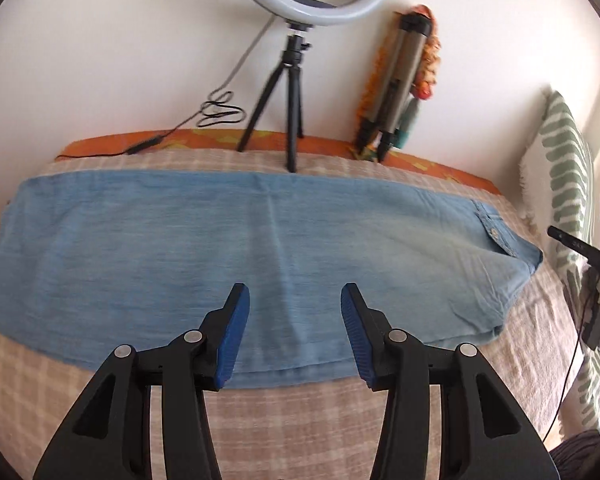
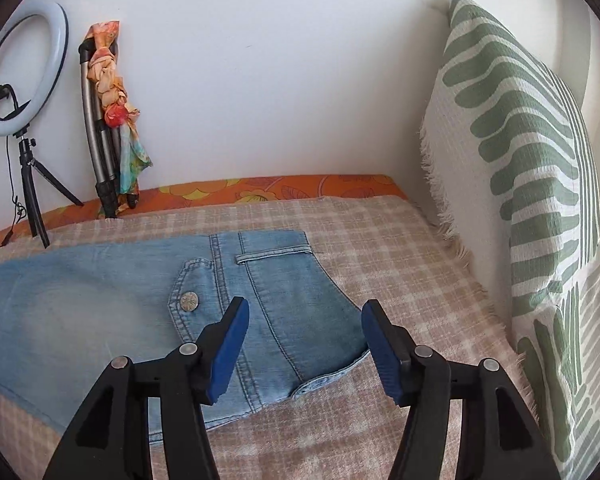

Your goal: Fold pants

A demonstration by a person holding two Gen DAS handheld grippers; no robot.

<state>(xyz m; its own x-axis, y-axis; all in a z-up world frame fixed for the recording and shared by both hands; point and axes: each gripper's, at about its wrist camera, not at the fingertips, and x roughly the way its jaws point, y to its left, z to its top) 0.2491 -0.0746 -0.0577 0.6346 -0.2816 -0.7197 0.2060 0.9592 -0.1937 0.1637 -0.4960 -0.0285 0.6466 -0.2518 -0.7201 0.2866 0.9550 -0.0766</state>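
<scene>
With the pants [image 1: 220, 240] lying folded lengthwise on the bed [image 1: 300, 420], we hold both jaws spread and empty, needing next to pinch one end for the crosswise fold.

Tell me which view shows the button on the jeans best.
The right wrist view: the button is large and sharp on its pocket flap. The left wrist view shows it small near the jeans' far right end.

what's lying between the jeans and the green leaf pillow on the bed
Only bare checked blanket lies between the jeans and the pillow, clearest in the right wrist view.
</scene>
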